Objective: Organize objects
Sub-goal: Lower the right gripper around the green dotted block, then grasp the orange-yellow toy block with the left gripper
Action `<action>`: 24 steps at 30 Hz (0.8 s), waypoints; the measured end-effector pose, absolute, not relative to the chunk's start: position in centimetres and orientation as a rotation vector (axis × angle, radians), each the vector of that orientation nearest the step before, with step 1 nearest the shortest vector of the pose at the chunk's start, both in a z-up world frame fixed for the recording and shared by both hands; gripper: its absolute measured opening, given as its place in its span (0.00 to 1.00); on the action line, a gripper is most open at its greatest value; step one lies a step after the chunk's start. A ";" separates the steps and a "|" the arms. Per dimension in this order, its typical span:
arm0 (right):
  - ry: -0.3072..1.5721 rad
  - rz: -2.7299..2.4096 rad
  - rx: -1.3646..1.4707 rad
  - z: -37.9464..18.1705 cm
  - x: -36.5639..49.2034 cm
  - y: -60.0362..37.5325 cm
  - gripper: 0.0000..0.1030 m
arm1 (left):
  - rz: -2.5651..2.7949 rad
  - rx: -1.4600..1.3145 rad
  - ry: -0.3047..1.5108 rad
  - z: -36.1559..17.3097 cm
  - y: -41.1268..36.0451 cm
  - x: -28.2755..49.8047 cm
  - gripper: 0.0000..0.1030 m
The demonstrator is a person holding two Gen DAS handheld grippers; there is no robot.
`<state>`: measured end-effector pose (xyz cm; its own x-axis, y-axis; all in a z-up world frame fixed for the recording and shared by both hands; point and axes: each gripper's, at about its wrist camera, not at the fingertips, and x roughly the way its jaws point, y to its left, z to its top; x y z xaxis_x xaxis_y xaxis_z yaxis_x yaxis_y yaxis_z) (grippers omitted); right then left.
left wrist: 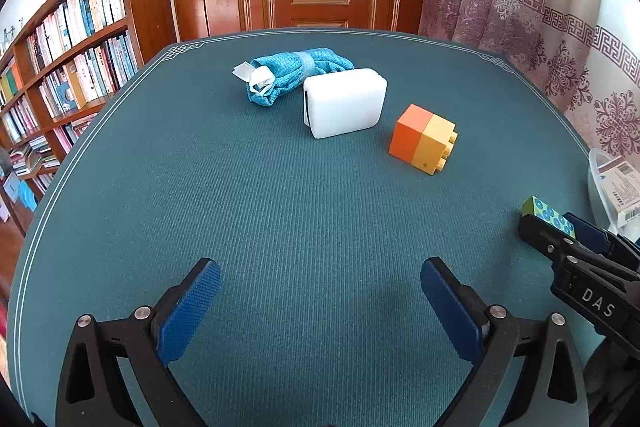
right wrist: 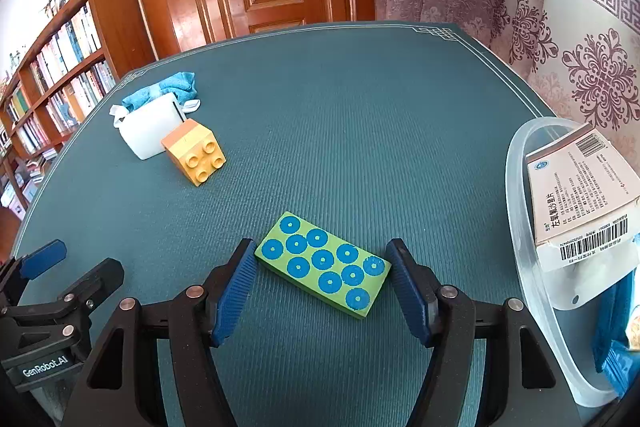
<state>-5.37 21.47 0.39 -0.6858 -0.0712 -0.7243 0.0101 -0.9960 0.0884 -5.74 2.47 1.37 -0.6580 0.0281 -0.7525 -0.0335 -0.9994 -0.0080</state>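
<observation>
The green block (right wrist: pixel 323 264) lies flat on the teal mat (right wrist: pixel 340 131), between the spread fingers of the right gripper (right wrist: pixel 323 287). The left pad looks to be touching or just beside its near corner; the right pad stands just clear. It looks like a stiff, light slab, painted with blue rings, with flat sides that the ribbed pads should bite well. It sits askew to the jaws, so I would take it across its short width or square up first, or it may twist as they shut.

The right view alone shows the clear bin (right wrist: pixel 520 227) at the right with a medicine box (right wrist: pixel 580 195) leaning in it, a likely home for the block. The left view alone shows the left gripper (left wrist: pixel 320 311) wide apart over bare mat, holding nothing, and the orange-yellow brick (left wrist: pixel 424 138), white case (left wrist: pixel 345 103) and blue cloth (left wrist: pixel 298 73) far across the table in full.
</observation>
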 end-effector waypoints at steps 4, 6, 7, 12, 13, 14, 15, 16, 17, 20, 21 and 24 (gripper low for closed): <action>-0.137 -2.838 1.219 0.4 -5.3 21.6 0.65 | 2.801 -1.339 -0.008 1.2 2.6 -6.7 0.99; -0.153 -2.833 1.213 0.4 -5.3 21.8 0.65 | 2.758 -1.344 -0.030 1.3 2.9 -7.2 0.99; -0.160 -2.831 1.210 0.4 -5.3 21.8 0.65 | 2.738 -1.345 -0.037 1.4 3.1 -7.4 0.99; -0.188 -2.825 1.201 0.5 -5.3 22.0 0.65 | 2.725 -1.329 0.005 1.7 4.2 -8.7 0.99; -0.194 -2.824 1.199 0.5 -5.3 22.1 0.65 | 2.730 -1.323 0.020 1.7 4.3 -9.0 0.99; -0.200 -2.822 1.197 0.5 -5.3 22.2 0.66 | 2.734 -1.319 0.026 1.8 4.4 -9.3 0.99; -0.202 -2.821 1.196 0.5 -5.3 22.2 0.66 | 2.737 -1.313 0.024 1.8 4.5 -9.6 0.99; -0.199 -2.822 1.197 0.5 -5.3 22.2 0.66 | 2.737 -1.304 0.019 2.0 4.5 -9.9 0.99; -0.198 -2.822 1.197 0.5 -5.3 22.2 0.66 | 2.739 -1.293 0.017 2.0 4.5 -10.2 0.99; -0.202 -2.821 1.196 0.5 -5.3 22.2 0.66 | 2.763 -1.252 0.050 2.3 4.9 -11.0 0.99; -0.203 -2.821 1.196 0.5 -5.3 22.2 0.66 | 2.768 -1.241 0.066 2.4 5.0 -11.2 0.99; -0.198 -2.822 1.197 0.4 -5.3 22.2 0.66 | 2.771 -1.217 0.098 2.5 5.6 -11.9 0.99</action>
<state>-5.27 22.24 0.45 -0.6942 -0.1140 -0.7107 0.0136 -0.9893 0.1455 -11.90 5.62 2.54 -0.6715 0.0772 -0.7370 -0.1293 -0.9915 0.0140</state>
